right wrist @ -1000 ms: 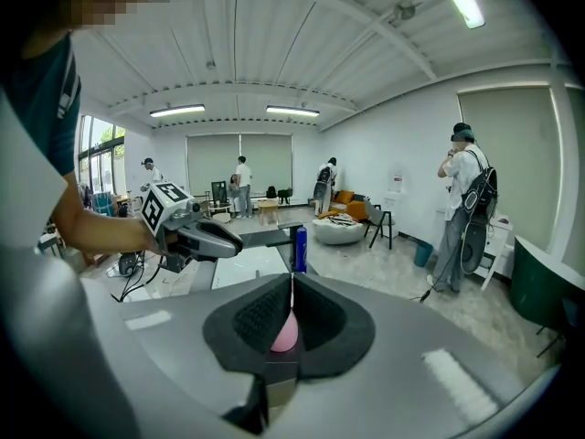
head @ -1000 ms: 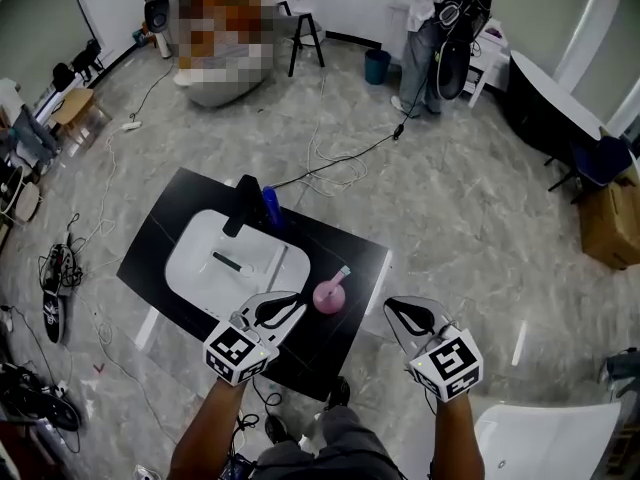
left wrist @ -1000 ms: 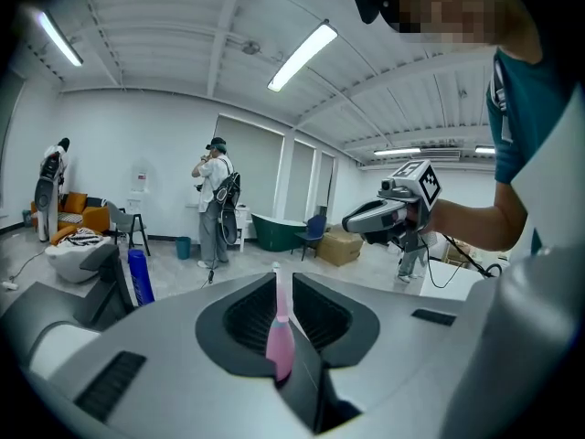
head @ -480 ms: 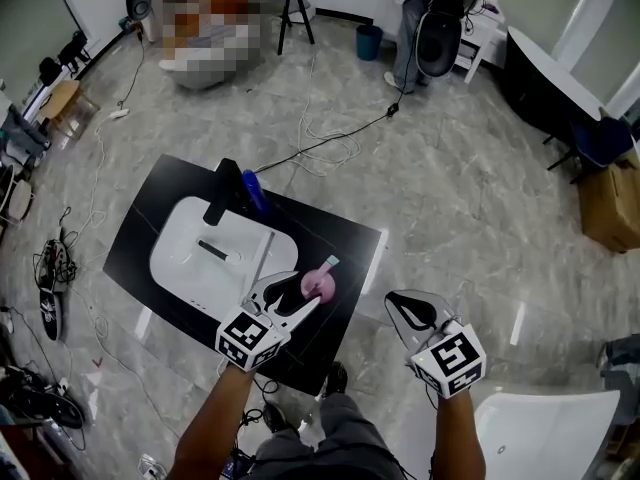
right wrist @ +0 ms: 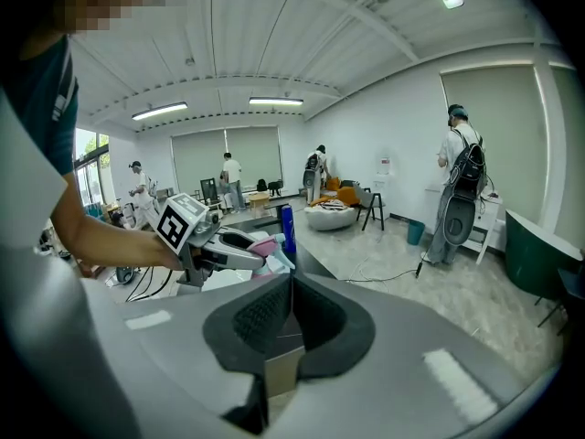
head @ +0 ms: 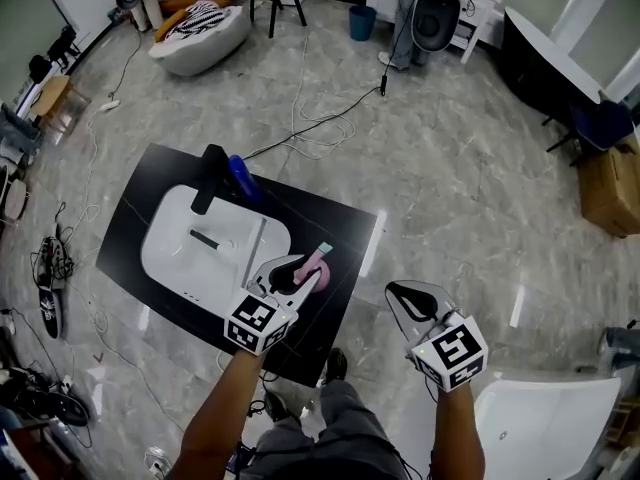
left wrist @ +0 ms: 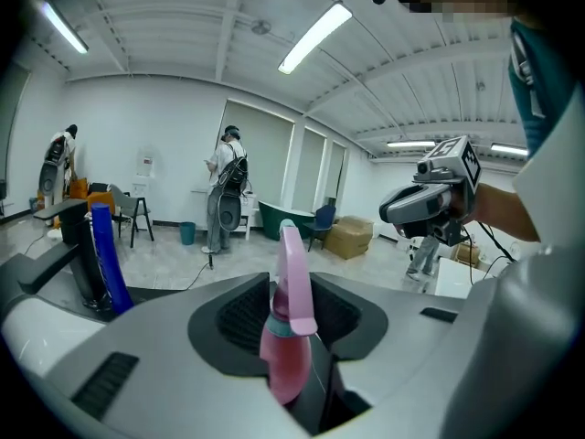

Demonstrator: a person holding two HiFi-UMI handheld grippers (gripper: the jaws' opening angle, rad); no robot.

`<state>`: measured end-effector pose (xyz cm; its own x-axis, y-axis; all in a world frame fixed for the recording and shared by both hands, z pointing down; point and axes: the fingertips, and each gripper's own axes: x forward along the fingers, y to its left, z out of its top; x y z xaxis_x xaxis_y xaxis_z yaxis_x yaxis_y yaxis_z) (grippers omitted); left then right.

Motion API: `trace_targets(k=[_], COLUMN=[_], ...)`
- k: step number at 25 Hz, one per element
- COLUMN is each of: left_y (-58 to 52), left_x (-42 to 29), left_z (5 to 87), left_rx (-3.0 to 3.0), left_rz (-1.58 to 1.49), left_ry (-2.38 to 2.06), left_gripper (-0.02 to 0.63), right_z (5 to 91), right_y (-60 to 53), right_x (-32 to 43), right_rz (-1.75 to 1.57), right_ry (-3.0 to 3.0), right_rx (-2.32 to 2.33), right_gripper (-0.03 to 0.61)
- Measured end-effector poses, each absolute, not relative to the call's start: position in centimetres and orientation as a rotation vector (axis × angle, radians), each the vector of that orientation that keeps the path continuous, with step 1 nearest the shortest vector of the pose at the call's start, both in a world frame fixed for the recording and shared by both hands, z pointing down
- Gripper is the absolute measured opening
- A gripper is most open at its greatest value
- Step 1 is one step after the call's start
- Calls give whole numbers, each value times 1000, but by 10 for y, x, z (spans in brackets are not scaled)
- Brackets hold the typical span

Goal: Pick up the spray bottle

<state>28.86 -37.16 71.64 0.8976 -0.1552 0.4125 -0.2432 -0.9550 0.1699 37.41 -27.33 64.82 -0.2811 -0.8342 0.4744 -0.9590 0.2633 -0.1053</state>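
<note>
The pink spray bottle (head: 321,257) stands on the black table (head: 335,223), right of the white basin. My left gripper (head: 308,270) has its jaws around the bottle's neck and body. In the left gripper view the spray bottle (left wrist: 287,337) fills the gap of the left gripper (left wrist: 291,283); the jaws are closing, and a dark slit still shows to its right. My right gripper (head: 392,290) hangs over the floor to the table's right, shut and holding nothing. The right gripper view shows the right gripper (right wrist: 291,280) with its tips together, and the left gripper (right wrist: 239,243) at the spray bottle (right wrist: 263,244).
A white basin (head: 170,258) with a black faucet (head: 207,180) is set in the table, and a blue bottle (head: 240,176) stands behind it. Cables (head: 310,128) trail over the floor. A white tub (head: 545,428) lies at bottom right.
My left gripper has moved forward and down from beside the bottle to around it, its jaws opened wide and then narrowed. The right gripper has sunk a little.
</note>
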Motion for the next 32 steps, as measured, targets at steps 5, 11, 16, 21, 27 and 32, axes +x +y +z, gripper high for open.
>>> trace_targets(k=[5,11,16,21,27,32], left_y=[-370,-358,-345,-339,-326,-311], left_x=[284,266,238,199,154,100], left_z=[706,662,622,586,538,502], left_rx=[2855,2908,2958,3003,3061,3122], left_rz=[617,588,556,538,513,500], left_ry=[-326,-329,-325,-320,-325,-319], left_gripper=[104,97,97,97,97,97], right_z=[639,611,586,561,527,497], right_y=[-269,-267,-266,-265,-259,-252], right_x=[374,365,342,312,286,244], right_rz=[532,491,447,396,332,263], right_ry=[-2219,-2238,-2267,-2286,-2290,-2298], right_rx=[1658,1678,1683,1670,1683,1703], right_gripper=[18,18,18,20,11,11])
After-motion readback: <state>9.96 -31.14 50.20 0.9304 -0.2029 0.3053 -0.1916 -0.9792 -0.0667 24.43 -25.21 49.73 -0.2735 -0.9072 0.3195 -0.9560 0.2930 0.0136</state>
